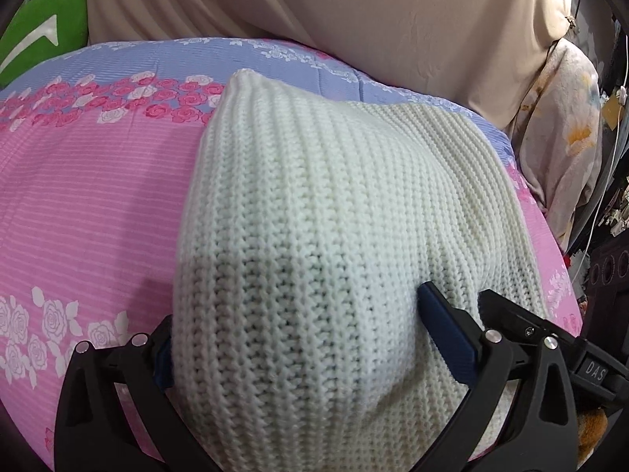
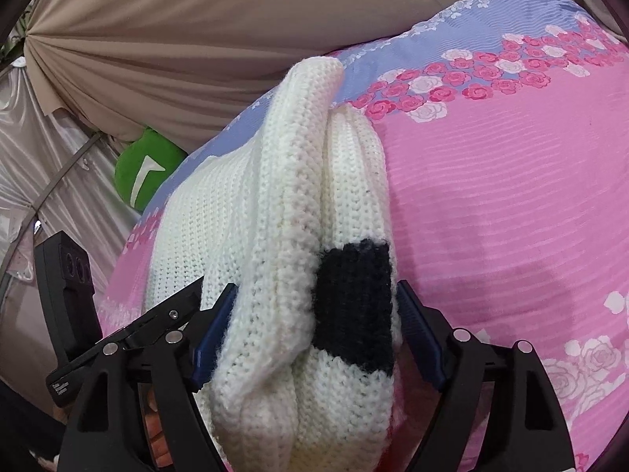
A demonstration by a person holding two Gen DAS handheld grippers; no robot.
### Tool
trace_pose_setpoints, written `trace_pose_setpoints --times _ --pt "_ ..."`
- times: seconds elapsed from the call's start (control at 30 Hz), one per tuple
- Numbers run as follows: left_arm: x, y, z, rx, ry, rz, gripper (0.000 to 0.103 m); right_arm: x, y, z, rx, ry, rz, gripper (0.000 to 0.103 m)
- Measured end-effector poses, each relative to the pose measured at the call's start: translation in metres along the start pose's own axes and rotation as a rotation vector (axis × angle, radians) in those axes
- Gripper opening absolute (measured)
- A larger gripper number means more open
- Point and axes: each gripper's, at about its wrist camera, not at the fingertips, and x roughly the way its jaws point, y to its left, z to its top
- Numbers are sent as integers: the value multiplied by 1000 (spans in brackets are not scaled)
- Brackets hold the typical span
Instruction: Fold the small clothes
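A cream knitted sweater [image 1: 314,212] lies folded on the pink and blue rose-print bedsheet [image 1: 86,196]. My left gripper [image 1: 298,334] is shut on the near edge of the sweater, its blue pads [image 1: 444,334] pressing into the knit. In the right wrist view the sweater [image 2: 291,212] is bunched in thick folds with a black knitted patch [image 2: 354,306]. My right gripper [image 2: 310,338] is shut on this bunched edge, with blue pads [image 2: 214,334] on both sides. The left gripper's black body [image 2: 67,295] shows at the left of that view.
A beige curtain [image 1: 354,11] hangs behind the bed. A green cushion [image 1: 43,31] sits at the bed's far corner; it also shows in the right wrist view [image 2: 145,173]. A floral cloth [image 1: 562,149] and cables hang at the right. The bedsheet [image 2: 511,204] spreads to the right.
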Motion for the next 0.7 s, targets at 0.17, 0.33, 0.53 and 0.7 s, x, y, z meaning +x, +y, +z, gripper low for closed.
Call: trace_pose_setpoints --times 0.17,0.33,0.53,0.7 --pt "1 0 -1 -4 -14 4 98 2 4 0 -17 -5 -18 79" --pt "0 2 -2 -4 -9 -9 98 1 3 -1 -26 -15 -36 67" --pt "-12 7 -2 -2 -39 -84 75 -13 11 -12 -12 -66 -42 44" --pt "-51 11 4 27 -62 -199 47 -46 35 -30 -12 -111 -23 39"
